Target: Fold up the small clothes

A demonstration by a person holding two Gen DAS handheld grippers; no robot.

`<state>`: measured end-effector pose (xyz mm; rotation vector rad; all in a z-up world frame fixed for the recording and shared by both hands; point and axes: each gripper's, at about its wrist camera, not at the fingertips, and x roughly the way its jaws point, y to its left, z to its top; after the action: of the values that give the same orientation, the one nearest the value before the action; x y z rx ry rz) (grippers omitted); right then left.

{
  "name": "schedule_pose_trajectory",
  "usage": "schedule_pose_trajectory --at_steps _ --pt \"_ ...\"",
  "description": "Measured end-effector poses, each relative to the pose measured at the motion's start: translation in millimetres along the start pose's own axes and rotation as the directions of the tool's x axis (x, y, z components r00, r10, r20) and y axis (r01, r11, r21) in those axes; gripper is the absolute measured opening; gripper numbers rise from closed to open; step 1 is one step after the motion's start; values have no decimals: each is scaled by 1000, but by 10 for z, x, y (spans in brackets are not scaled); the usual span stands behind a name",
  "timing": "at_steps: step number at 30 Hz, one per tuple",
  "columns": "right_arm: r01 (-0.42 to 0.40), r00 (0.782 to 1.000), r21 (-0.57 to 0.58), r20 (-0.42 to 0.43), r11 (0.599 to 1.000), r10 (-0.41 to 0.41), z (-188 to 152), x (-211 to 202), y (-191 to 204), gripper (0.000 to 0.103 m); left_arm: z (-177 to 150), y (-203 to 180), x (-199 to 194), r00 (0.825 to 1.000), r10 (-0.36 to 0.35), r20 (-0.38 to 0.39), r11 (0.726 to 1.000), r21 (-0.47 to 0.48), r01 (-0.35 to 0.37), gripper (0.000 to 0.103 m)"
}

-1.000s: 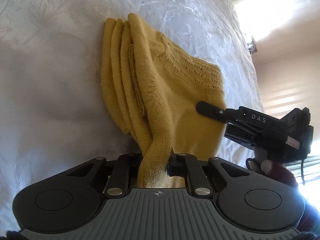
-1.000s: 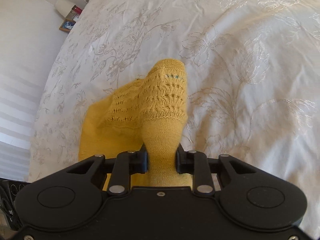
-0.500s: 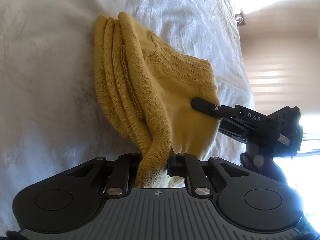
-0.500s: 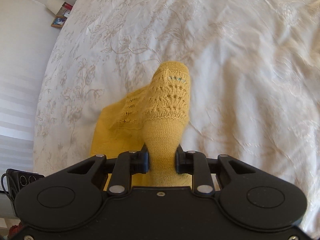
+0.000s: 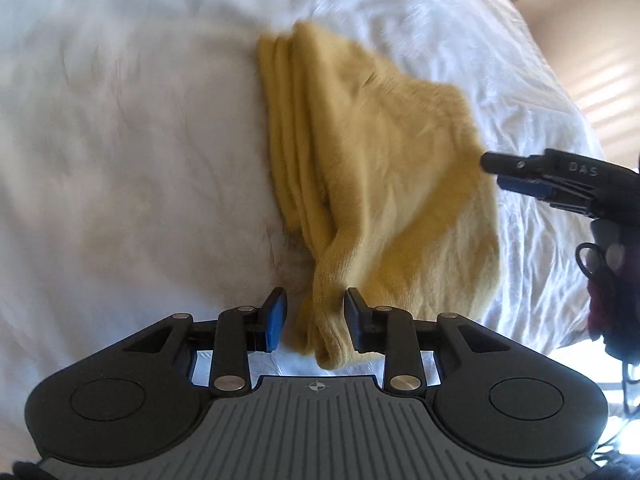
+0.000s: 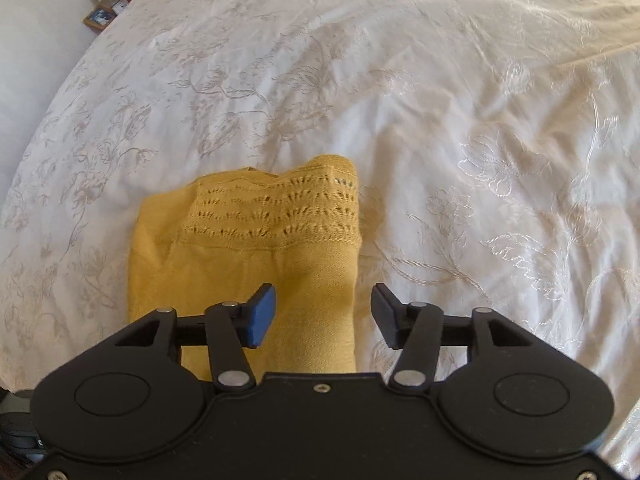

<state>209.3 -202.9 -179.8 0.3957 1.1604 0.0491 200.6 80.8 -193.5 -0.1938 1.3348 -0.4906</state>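
Left wrist view, near field: the left gripper [image 5: 315,322] has its jaws opening. A bunched corner of the yellow knit [image 5: 380,168] lies in the gap. The right pad touches the cloth; the blue left pad [image 5: 276,320] stands clear of it, so no clamp acts on the fabric.

Beyond the fingers, the knit rests on the white bedspread [image 5: 120,140] as a stacked bundle. Several folded edges run along its left side. Motion blur hides the stitch detail in this view. At the knit's right edge, the right gripper [image 5: 494,172] enters from the side, with its tips just beside the cloth.

Right wrist view, near field: the right gripper [image 6: 323,320] also has its jaws opening. The gap is wide, and neither pad presses the knit [image 6: 248,256], which passes under and between them. Past the fingers, the lace band [image 6: 276,208] lies across the far edge of the knit. The embroidered bedspread [image 6: 480,120] extends beyond it. A small shelf with objects [image 6: 108,12] sits far beyond the knit, at the bed's upper left limit.

Step in hand: release after a fold. The bundle appears laid down and compact.

Next move: withdraw both grippers up and back without dragging the top layer. The corner between the left fingers is raised and may snag, so clear it before retreating. Then check the bundle for a loose edge that needs pressing flat.
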Motion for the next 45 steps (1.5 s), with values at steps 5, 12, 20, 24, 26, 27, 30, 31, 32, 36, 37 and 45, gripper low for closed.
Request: schedule_pose_trajectory --at_steps 5,12,20,24,26,27,30,31,32,36,37,45 --pt "14 1000 -32 -10 999 -15 -156 20 55 65 226 -230 -127 979 27 201 992 114 -51 37" --pt "76 995 27 -67 997 -74 -389 138 -155 68 771 -233 421 955 171 243 978 79 -195 43" --pt "96 995 84 -18 992 -95 -513 -90 -257 76 739 -112 264 946 216 241 969 67 -238 54" --pt "79 995 66 58 995 -83 -532 -318 -185 97 554 -276 55 949 173 262 975 90 -203 55" --pt "80 992 39 99 996 -84 -534 -431 -131 100 435 -352 -53 946 164 278 975 101 -199 66" --pt "81 990 24 112 996 -84 -535 -469 -103 101 373 -393 -102 944 164 287 974 106 -202 69" --pt "72 988 -31 138 997 -67 -547 -560 -6 102 233 -546 -236 932 176 316 969 110 -221 75" --pt "62 988 -51 142 997 -54 -548 -578 29 102 200 -600 -270 929 184 321 967 108 -229 77" --pt "49 989 -64 140 997 -40 -551 -601 43 102 163 -642 -304 926 193 325 965 106 -239 81" --pt "-22 990 -78 139 997 33 -599 -729 62 102 -6 -832 -439 905 242 350 956 74 -284 83" --pt "-42 987 -76 150 996 53 -628 -795 65 102 -56 -875 -477 901 248 357 955 65 -288 83" --pt "-4 970 -148 238 989 39 -905 -1286 142 102 -463 -1288 -775 858 308 410 938 19 -346 83"
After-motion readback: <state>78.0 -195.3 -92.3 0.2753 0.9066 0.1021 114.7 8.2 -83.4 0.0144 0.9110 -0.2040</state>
